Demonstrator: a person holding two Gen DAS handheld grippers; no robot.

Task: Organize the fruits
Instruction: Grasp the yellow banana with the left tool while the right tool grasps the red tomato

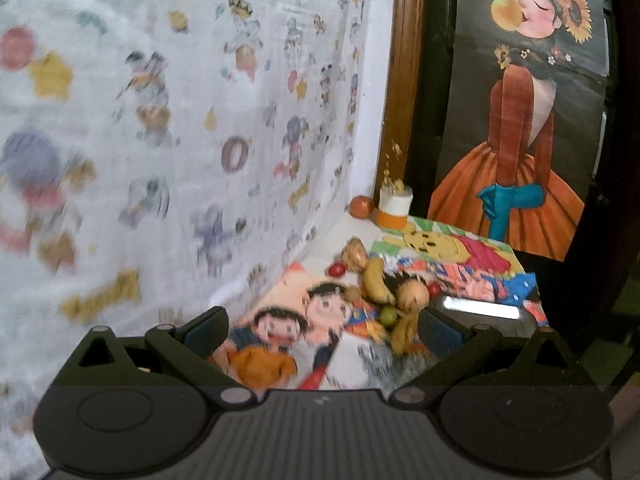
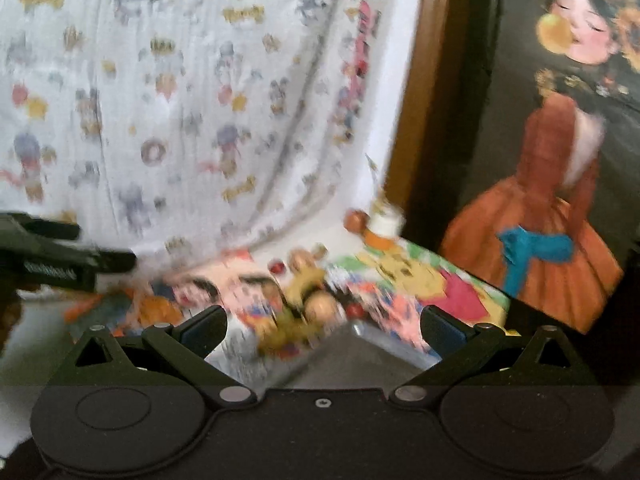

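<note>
1. The left gripper (image 1: 322, 330) and right gripper (image 2: 324, 330) both hang with jaws spread and empty.
2. The fruits (image 1: 378, 294) lie heaped on the cartoon cloth (image 1: 280, 320), near the glass tray (image 1: 480, 308).
3. Nudging the pile could send the round red fruit (image 1: 337, 269) rolling off.

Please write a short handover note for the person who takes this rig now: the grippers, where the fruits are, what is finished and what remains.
Left gripper: open, empty, raised short of the fruit.
Right gripper: open, empty, also above the table; its view is blurred.
Fruits: a loose pile on the cartoon-print cloth, with a banana, a pale round fruit, a small green fruit and a small red fruit. One orange-red fruit lies apart, beside the white and orange cup.
Done: nothing visibly sorted.
Left: all the organizing. A grey tray-like edge shows nearby; I cannot tell its purpose.
</note>
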